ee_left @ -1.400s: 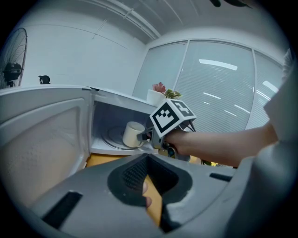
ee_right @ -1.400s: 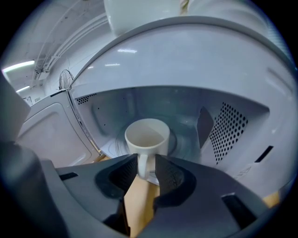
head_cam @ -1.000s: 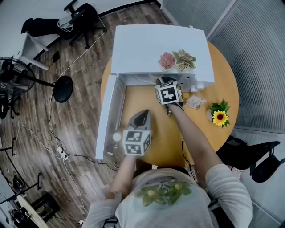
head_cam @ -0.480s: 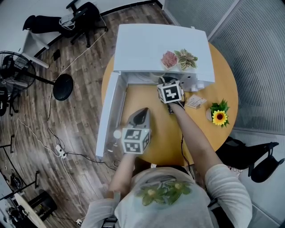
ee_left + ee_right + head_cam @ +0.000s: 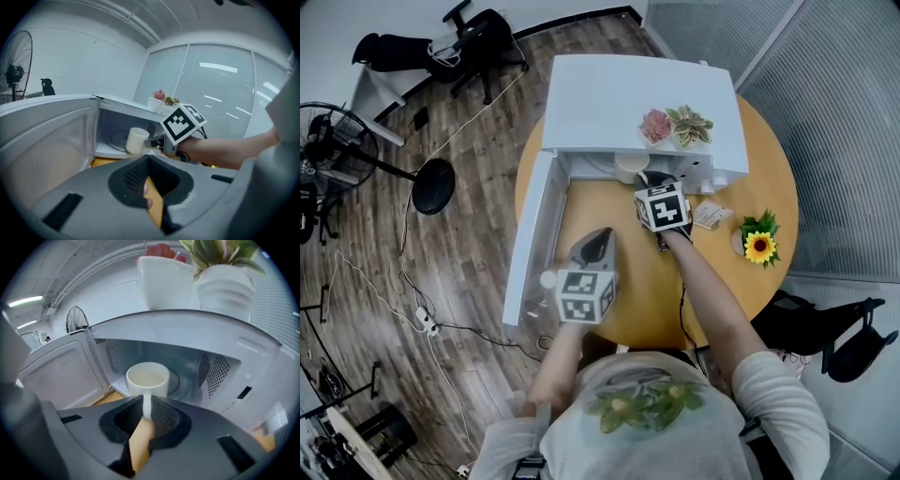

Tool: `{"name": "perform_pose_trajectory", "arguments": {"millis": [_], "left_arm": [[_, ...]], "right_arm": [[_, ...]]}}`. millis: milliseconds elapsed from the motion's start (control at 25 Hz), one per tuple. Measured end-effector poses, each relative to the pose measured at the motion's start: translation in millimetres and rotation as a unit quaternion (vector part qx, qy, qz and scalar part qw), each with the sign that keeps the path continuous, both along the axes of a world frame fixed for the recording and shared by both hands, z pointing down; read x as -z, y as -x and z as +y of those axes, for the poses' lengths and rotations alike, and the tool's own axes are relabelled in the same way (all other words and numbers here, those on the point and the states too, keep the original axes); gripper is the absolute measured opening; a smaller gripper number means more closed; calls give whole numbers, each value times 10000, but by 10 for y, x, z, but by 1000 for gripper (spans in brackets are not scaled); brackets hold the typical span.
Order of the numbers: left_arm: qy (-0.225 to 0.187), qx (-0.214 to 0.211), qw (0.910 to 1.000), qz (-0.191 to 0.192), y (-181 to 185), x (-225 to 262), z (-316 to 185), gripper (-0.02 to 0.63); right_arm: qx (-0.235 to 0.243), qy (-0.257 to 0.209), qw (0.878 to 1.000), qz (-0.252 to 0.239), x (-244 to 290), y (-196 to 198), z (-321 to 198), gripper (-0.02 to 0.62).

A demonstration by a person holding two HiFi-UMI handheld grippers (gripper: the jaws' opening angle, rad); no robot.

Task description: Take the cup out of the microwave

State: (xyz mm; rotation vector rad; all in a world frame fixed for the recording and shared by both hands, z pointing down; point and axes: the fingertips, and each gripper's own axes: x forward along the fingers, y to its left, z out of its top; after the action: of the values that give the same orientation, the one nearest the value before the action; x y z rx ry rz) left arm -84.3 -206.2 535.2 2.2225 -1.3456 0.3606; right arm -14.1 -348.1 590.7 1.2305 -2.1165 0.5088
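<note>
Right tool (image 5: 146,416) had just closed on the handle of the white cup (image 5: 147,378), with the arm stretched forward and the tool tipped down. The cup stood upright at the mouth of the open microwave (image 5: 220,376). Left tool (image 5: 149,176) hung by the door (image 5: 47,140), jaws a little apart and empty.

Left claw (image 5: 149,165) open, right claw (image 5: 146,409) just clamped cup (image 5: 147,379)

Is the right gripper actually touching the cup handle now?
Touching. In the right gripper view, the right gripper has just closed its jaws, pinching the cup by its handle from both sides.
</note>
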Motion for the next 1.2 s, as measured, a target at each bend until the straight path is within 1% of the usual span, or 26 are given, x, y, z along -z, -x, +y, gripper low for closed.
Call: {"name": "perform_pose_trajectory", "arguments": {"millis": [600,1200], "left_arm": [[-179,-22,9998,-21,23,166,152,2],[-391,42,9992,-57,103,381,334,2]], "right_arm": [[290,-228,9992,-127,318,-148,600,63],[546,-831,9944,-362,957,-201,1138,63]]}}
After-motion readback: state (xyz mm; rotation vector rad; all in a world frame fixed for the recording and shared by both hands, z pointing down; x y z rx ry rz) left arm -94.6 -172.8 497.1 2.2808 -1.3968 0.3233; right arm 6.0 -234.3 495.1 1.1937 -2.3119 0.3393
